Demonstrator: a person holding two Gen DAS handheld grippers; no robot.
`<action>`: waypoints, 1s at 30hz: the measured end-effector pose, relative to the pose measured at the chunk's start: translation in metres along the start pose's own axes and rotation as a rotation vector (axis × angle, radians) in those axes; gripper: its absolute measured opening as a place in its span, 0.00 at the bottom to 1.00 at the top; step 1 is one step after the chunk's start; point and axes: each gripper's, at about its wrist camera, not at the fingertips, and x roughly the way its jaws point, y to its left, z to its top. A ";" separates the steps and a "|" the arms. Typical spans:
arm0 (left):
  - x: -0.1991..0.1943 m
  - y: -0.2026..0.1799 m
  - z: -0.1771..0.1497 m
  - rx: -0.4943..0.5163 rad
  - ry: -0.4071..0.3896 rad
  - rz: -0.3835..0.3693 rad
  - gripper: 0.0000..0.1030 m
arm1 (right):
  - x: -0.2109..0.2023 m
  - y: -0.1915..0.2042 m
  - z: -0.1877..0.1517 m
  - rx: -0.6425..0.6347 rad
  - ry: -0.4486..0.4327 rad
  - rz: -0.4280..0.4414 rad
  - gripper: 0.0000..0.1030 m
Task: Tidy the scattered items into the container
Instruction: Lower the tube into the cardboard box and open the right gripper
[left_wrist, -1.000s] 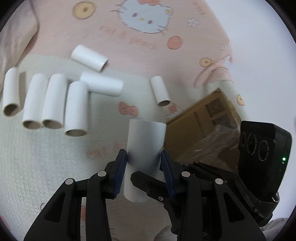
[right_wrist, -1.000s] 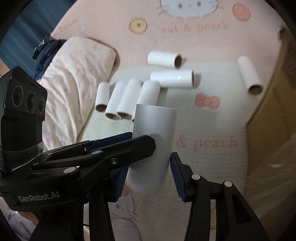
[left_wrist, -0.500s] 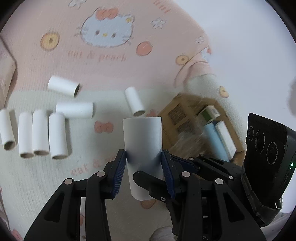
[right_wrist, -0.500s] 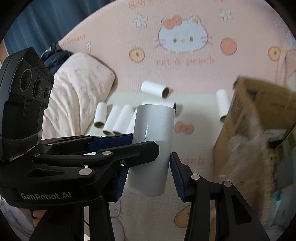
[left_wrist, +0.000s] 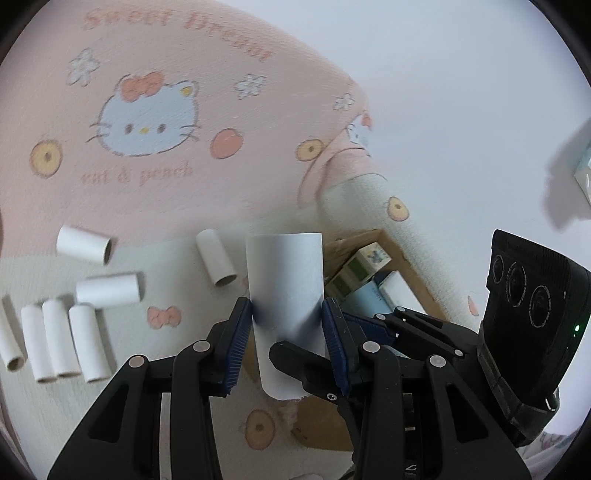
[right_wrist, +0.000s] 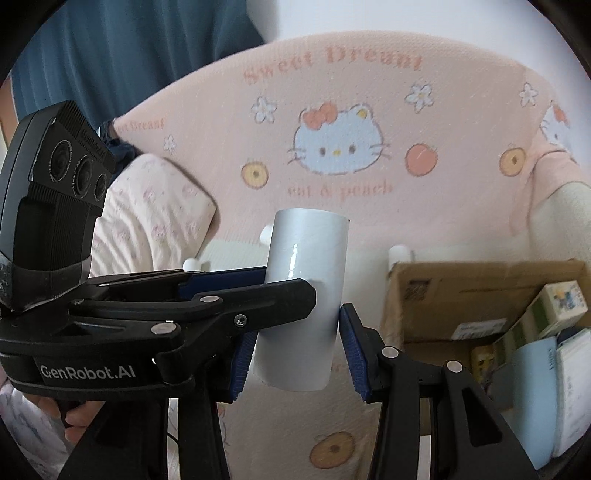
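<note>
One white cardboard tube (left_wrist: 284, 273) hangs upright in the air, and both grippers are shut on it. My left gripper (left_wrist: 286, 317) squeezes it between blue pads. My right gripper (left_wrist: 314, 336) reaches in from the right, one finger in front of the tube and one behind. In the right wrist view the same tube (right_wrist: 306, 266) sits between the right gripper's (right_wrist: 295, 332) pads, with the left gripper (right_wrist: 284, 282) crossing it from the left. The open cardboard box (left_wrist: 417, 280) lies below to the right, also seen as the box (right_wrist: 443, 280). Several loose tubes (left_wrist: 109, 291) lie on the bed.
The bed has a cream cover (left_wrist: 147, 387) and a pink cartoon-cat blanket (left_wrist: 147, 122). Small cartons and packets (right_wrist: 546, 306) fill part of the box. A pale floral pillow (right_wrist: 155, 206) lies at the left, with a blue curtain (right_wrist: 129, 55) behind. A white wall (left_wrist: 461, 92) stands at the right.
Both grippers have risen together with the tube held between them. The loose tubes have dropped lower and smaller in view, and the inside of the box has come into sight.
</note>
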 end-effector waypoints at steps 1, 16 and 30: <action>0.003 -0.005 0.005 0.014 0.005 -0.005 0.41 | -0.003 -0.004 0.002 0.008 -0.002 0.000 0.41; 0.071 -0.081 0.042 0.199 0.165 -0.006 0.41 | -0.032 -0.092 0.012 0.167 0.014 0.002 0.41; 0.156 -0.096 0.028 0.148 0.480 0.029 0.41 | -0.014 -0.167 -0.026 0.317 0.227 0.075 0.41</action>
